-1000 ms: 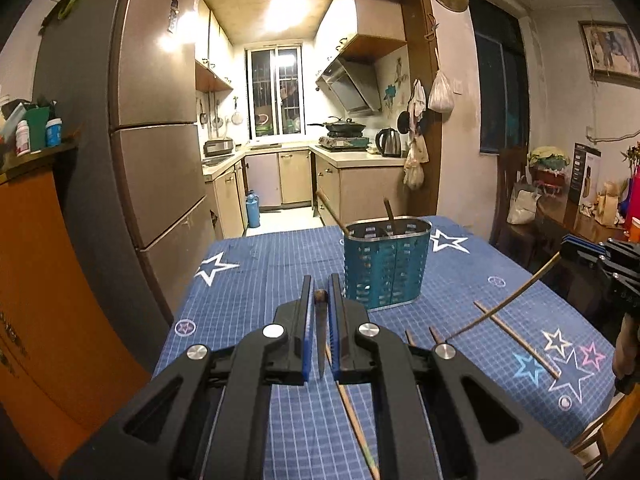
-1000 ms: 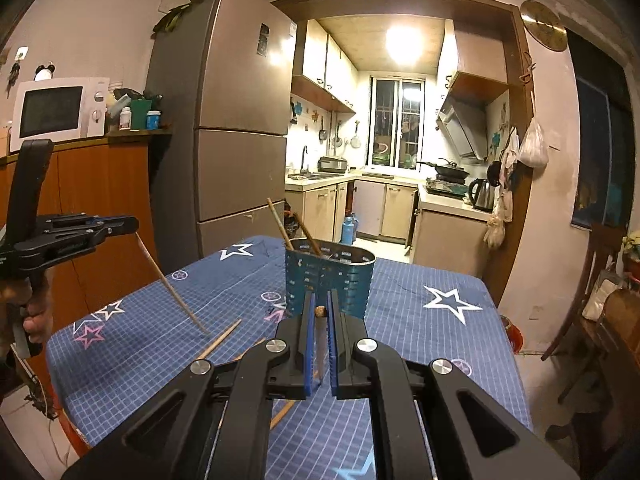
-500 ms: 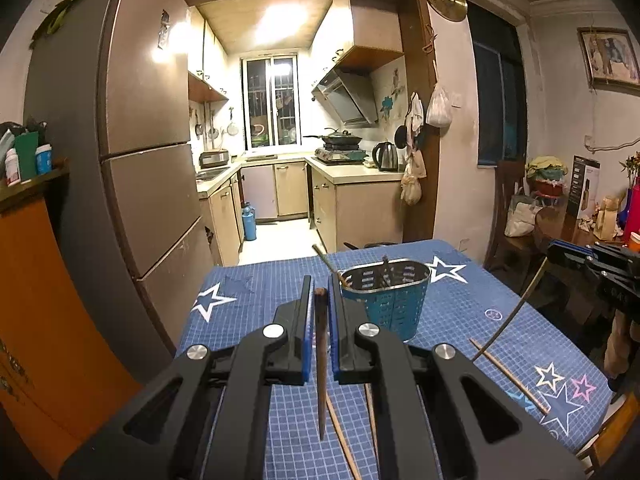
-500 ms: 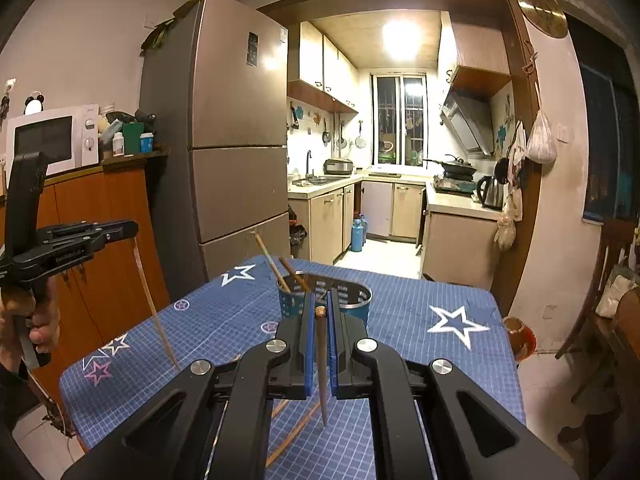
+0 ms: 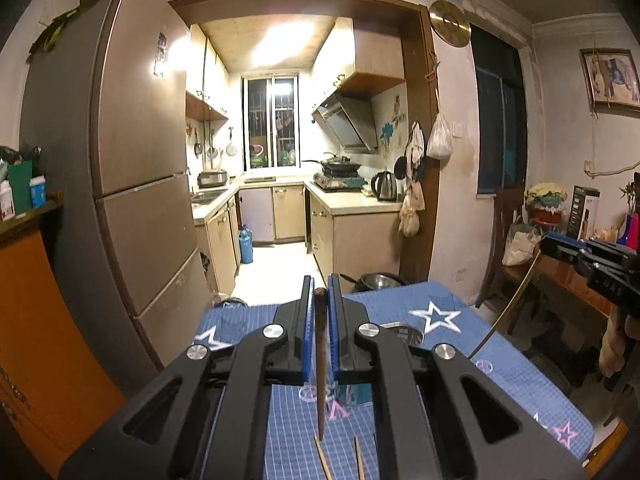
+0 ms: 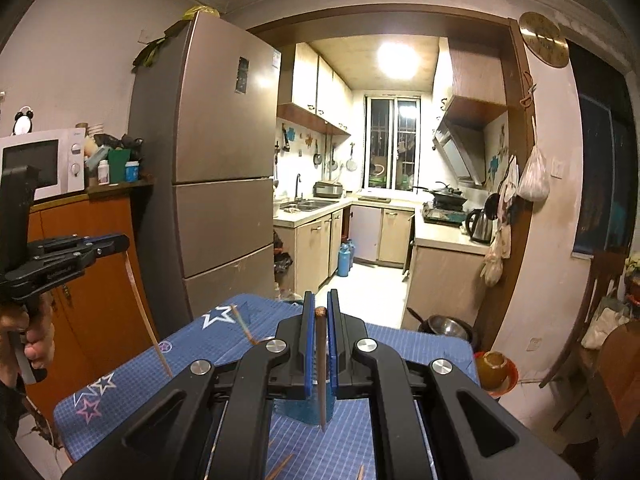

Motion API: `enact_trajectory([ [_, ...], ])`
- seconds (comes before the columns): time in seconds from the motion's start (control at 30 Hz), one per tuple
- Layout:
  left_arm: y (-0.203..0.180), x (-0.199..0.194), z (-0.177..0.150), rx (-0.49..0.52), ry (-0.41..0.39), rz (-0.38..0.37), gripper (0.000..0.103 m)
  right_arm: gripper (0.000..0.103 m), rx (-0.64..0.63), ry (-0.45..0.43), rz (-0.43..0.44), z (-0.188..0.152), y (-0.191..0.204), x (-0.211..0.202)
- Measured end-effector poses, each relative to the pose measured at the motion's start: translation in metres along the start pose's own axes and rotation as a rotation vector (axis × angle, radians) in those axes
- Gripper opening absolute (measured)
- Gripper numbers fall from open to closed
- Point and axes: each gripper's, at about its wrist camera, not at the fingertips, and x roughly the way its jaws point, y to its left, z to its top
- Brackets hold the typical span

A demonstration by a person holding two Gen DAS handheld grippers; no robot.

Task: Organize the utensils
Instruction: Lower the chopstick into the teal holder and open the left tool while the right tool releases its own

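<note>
Here we hold one chopstick (image 5: pixel 320 364) clamped in our left gripper (image 5: pixel 319 308), another chopstick (image 6: pixel 321 364) in our right gripper (image 6: pixel 319 312), tips hanging below.

My left tongs (image 5: pixel 319 304) pinch a dark brown chopstick (image 5: pixel 320 364) by its top end; it hangs nearly upright, tip pointing to six o'clock above the worktop. My right tongs (image 6: pixel 319 312) clamp a second chopstick (image 6: pixel 321 372), thin and dark with a rounded knob on top, also hanging upright. The teal perforated holder (image 6: pixel 298 410) stands below it, mostly hidden. Two paler chopsticks (image 5: pixel 322 458) lie loose on the blue cloth at six o'clock.
</note>
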Motion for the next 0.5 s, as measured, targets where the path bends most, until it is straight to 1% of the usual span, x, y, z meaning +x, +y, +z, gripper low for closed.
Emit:
enact_trajectory([
  [0.2,-0.005,0.007,0.038,-0.010,-0.042,0.005,0.005,0.007,0.007,-0.008,-0.005,0.025,-0.008,0.015],
  [0.33,-0.006,0.013,0.056,-0.020,-0.072,0.007,0.005,0.007,0.012,-0.016,-0.005,0.041,-0.013,0.027],
  [0.5,-0.013,0.031,0.077,-0.035,-0.095,0.003,0.005,0.007,0.032,-0.034,0.008,0.060,-0.019,0.042],
])
